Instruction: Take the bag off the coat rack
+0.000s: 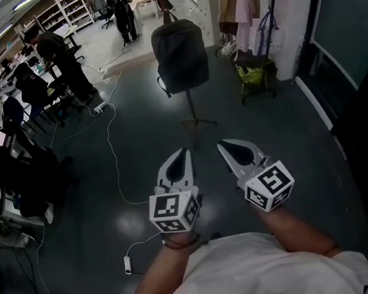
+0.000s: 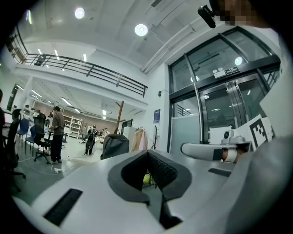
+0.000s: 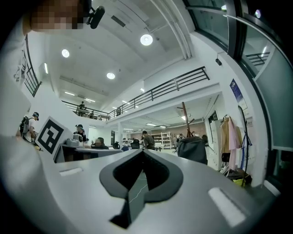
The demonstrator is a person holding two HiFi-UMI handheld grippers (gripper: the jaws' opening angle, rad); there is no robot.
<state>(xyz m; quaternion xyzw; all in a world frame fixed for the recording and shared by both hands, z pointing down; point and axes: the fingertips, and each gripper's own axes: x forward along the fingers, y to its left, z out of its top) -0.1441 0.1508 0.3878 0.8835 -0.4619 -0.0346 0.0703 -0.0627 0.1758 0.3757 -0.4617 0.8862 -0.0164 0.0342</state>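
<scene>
Bag (image 1: 180, 54): dark, soft, boxy, hangs on thin coat rack (image 1: 192, 111), 12 o'clock
Left gripper (image 1: 185, 152): clenched, holds nothing
Right gripper (image 1: 222, 145): clenched, holds nothing

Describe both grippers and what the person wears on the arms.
The left gripper and right gripper match: light grey tapered jaws lined with black pads, each backed by a white cube bearing black square markers. No cables show. The person wears a white short-sleeved shirt; the forearms are uncovered.
</scene>
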